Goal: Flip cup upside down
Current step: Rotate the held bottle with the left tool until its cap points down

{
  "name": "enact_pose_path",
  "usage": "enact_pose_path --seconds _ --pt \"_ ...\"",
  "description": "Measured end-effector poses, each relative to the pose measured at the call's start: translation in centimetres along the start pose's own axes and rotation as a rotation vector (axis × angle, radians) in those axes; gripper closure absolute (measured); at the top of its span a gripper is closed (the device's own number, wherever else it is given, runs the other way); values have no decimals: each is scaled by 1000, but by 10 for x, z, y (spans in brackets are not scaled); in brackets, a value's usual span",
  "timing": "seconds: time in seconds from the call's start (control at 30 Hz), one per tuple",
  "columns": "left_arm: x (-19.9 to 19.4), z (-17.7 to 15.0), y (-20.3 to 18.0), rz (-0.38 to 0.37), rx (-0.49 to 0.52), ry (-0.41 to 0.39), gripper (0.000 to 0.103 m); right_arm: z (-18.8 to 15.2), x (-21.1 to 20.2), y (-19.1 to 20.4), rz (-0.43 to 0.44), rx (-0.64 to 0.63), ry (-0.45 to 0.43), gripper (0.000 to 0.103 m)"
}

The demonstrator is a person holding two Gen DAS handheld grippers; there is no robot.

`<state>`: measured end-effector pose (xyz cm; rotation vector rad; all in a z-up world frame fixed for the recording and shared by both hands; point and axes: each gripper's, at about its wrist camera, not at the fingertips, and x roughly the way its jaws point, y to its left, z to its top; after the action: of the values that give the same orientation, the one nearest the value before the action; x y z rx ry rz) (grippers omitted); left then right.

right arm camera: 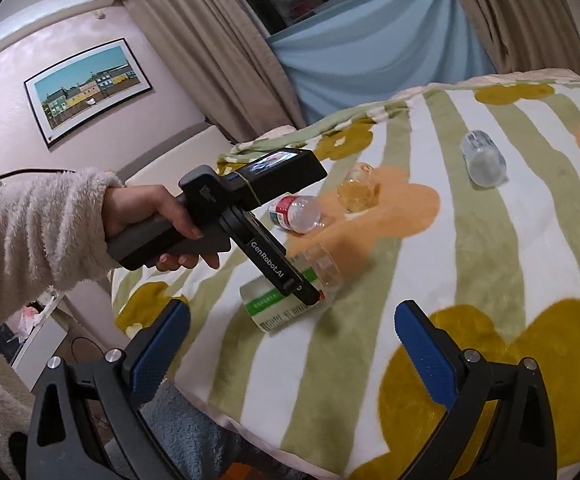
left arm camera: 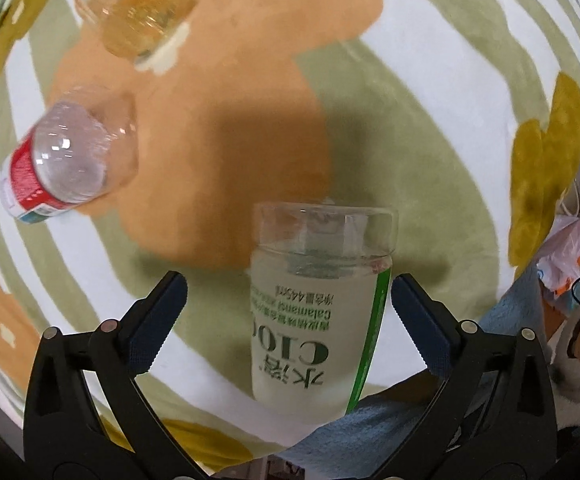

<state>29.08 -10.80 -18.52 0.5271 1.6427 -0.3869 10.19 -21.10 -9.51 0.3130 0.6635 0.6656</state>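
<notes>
A frosted cup with a green-printed label [left arm camera: 314,320] lies on its side on the striped blanket [left arm camera: 410,120], its clear end pointing away from me. My left gripper [left arm camera: 290,284] is open and straddles it; the cup sits nearer the right finger [left arm camera: 418,312], and contact is not evident. In the right wrist view a hand [right arm camera: 146,212] holds the left gripper [right arm camera: 310,298] down over the same cup [right arm camera: 274,312]. My right gripper [right arm camera: 293,312] hovers open near the bed's edge, short of the cup, with nothing between its fingers.
Three more cups rest on the blanket: an amber one [left arm camera: 138,16] [right arm camera: 358,188], a clear one with a red label [left arm camera: 66,152] [right arm camera: 296,212], and a pale blue one [right arm camera: 484,160] far right. The bed edge [right arm camera: 194,380] drops off at the near left.
</notes>
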Motion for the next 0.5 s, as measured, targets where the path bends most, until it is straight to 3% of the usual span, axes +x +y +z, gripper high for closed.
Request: enact_pose_path --seconds 0.17,0.23,0.37,0.4,0.5 --pt "8 0 -11 -35 -15 -2 4 -6 0 -1 5 18 -3 1" --pt "7 16 -2 -44 -18 1 7 -7 1 -1 9 19 2 1" --pt "11 40 23 -98 -29 23 39 -7 4 2 -1 6 9 1" --pt "12 47 24 -108 -30 29 43 -7 4 3 -3 5 9 1" --pt "7 47 23 -94 -16 12 43 -6 4 2 -2 8 6 1"
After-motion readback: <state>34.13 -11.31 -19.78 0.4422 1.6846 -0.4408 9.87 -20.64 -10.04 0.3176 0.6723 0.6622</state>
